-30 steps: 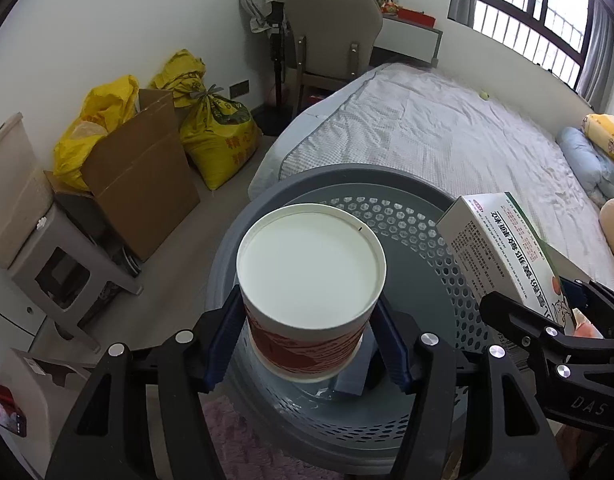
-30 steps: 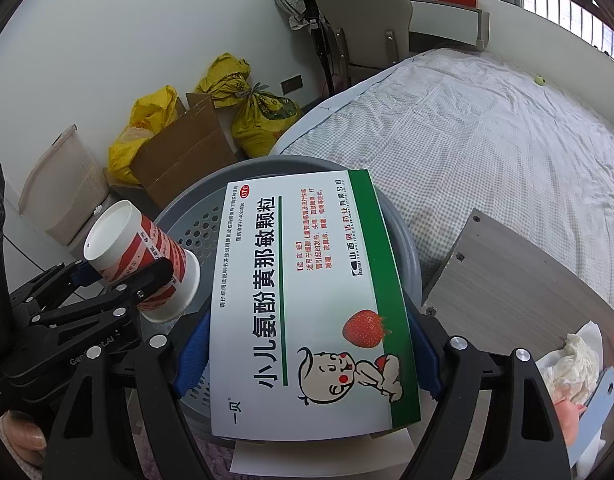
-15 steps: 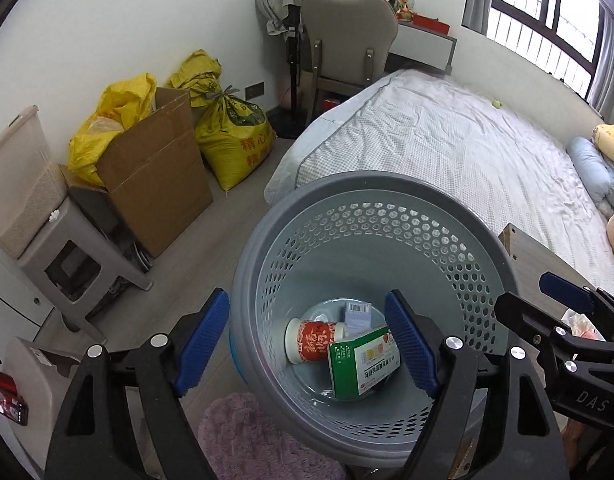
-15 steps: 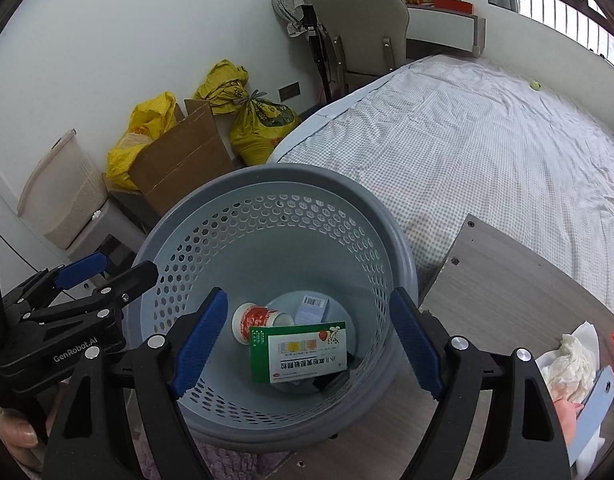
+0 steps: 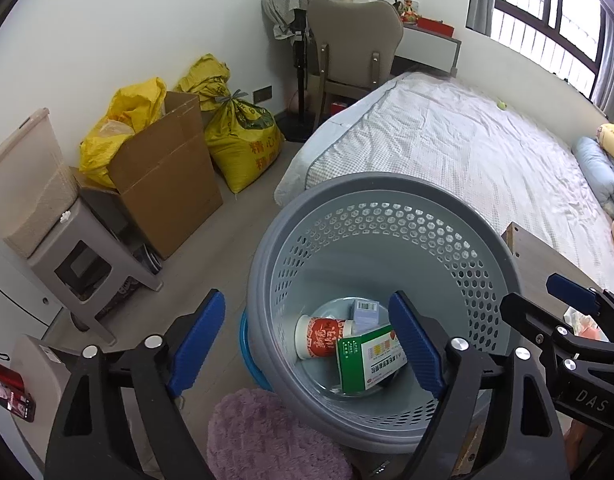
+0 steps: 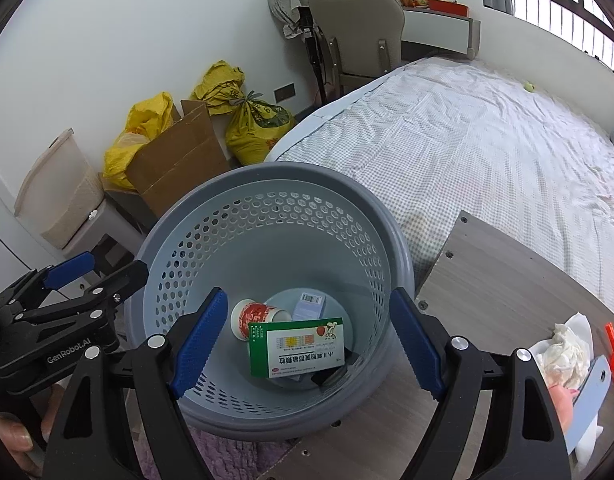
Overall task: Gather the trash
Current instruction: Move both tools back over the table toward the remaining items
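A bed (image 6: 487, 140) with a checked sheet, a cardboard box (image 5: 163, 176) and yellow sacks (image 5: 243, 136) ring the perforated grey plastic bin (image 6: 387, 216), which sits just beside the wood-grain bench (image 6: 507, 280). Both the left claw (image 5: 307, 344) and the right claw (image 6: 309, 338) hang wide open over the bin, gripping nothing. Down on the bin floor lie a red-printed paper cup (image 6: 253, 318) on its side and a green-and-white medicine box (image 6: 297, 348) touching it, while crumpled tissue (image 6: 567, 352) rests on the bench.

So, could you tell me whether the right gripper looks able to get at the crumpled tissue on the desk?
Probably yes: the right gripper is open and empty, and the crumpled tissue lies uncovered on the desk just to its right, outside the basket.
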Available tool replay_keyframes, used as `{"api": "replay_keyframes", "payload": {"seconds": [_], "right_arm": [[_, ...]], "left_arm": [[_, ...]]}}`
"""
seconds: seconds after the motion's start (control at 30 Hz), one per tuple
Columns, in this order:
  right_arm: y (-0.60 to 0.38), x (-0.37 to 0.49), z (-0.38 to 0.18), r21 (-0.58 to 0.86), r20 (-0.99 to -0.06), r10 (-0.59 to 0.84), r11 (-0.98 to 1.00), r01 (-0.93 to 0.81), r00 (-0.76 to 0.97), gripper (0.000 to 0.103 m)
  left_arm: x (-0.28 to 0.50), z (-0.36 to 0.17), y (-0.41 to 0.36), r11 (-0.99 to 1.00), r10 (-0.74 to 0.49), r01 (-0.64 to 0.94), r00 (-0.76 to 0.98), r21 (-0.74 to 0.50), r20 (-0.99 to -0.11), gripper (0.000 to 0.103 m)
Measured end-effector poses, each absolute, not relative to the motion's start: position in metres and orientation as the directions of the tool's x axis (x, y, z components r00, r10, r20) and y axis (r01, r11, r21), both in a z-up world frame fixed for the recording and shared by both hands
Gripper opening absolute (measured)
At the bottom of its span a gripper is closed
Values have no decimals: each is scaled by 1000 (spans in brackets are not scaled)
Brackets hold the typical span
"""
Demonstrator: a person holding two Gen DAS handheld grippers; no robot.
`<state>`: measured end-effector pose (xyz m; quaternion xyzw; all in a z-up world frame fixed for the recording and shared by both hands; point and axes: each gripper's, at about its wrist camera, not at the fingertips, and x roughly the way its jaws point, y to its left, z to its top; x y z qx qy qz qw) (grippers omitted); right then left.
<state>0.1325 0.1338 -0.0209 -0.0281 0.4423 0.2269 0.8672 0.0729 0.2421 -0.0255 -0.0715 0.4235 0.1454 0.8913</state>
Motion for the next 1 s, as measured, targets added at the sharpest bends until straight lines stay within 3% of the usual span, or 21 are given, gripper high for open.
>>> {"api": "replay_keyframes", "payload": {"seconds": [0.63, 1.0], "right_arm": [[120, 100, -8, 82, -760, 299, 925, -371, 578, 79], [86, 82, -11, 108, -763, 281, 943, -314, 582, 79]], "left_arm": [[49, -13, 237, 940, 231, -340, 613, 11, -756, 89], [42, -7, 216, 959, 184, -285, 632, -5, -753, 90]]}}
